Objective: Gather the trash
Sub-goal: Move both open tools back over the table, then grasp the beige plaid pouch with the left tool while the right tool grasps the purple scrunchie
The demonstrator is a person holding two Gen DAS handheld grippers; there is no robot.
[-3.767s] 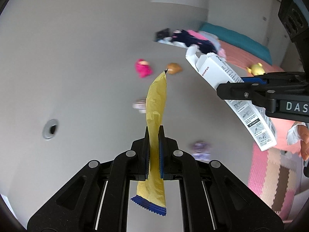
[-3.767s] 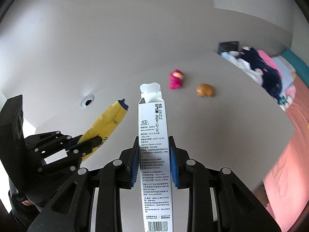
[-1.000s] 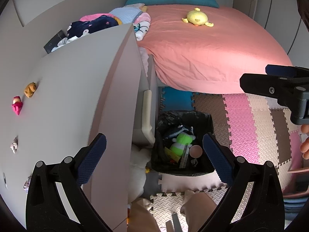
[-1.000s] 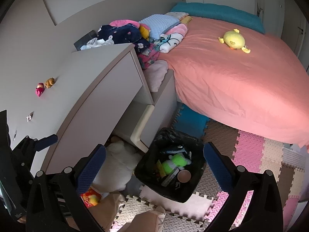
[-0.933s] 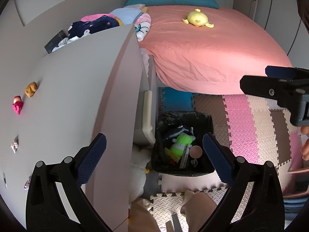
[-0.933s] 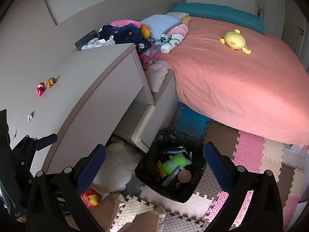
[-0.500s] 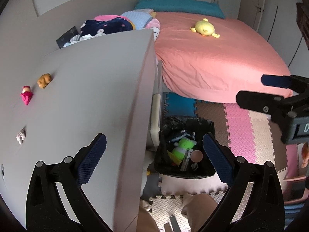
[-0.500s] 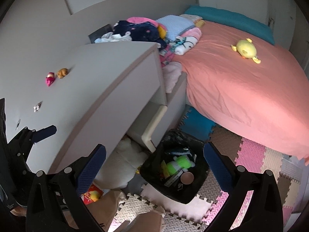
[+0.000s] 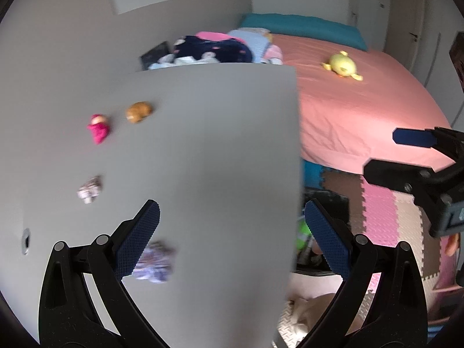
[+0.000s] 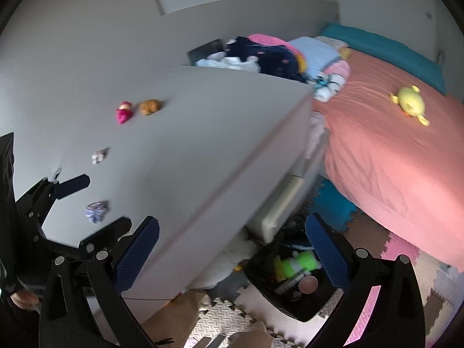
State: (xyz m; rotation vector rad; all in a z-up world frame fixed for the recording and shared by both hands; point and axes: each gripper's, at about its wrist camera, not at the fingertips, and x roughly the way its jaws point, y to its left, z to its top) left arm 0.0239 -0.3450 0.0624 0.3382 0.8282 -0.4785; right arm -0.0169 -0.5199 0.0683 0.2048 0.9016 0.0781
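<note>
My left gripper (image 9: 232, 229) hangs open and empty over the grey desk top (image 9: 217, 145). A crumpled purple-white wrapper (image 9: 155, 265) lies just beyond its left fingertip, and a smaller crumpled scrap (image 9: 90, 192) lies further left. My right gripper (image 10: 232, 237) is open and empty above the desk's front edge. It sees the same wrapper (image 10: 97, 210) and scrap (image 10: 99, 155). A black trash bin (image 10: 293, 284) stands on the floor beside the desk, holding a green toy and other rubbish. The desk edge half hides the bin (image 9: 327, 200) in the left wrist view.
A pink toy (image 9: 99, 127) and an orange toy (image 9: 139, 111) sit further back on the desk. Clothes (image 10: 261, 52) are piled at its far end. A pink bed (image 9: 362, 101) with a yellow plush (image 9: 342, 65) lies right. Foam mats (image 10: 406, 261) cover the floor.
Both grippers, which earlier held a yellow wrapper and a white box, are now empty. Over the last second both swung from above the bin back toward the desk top.
</note>
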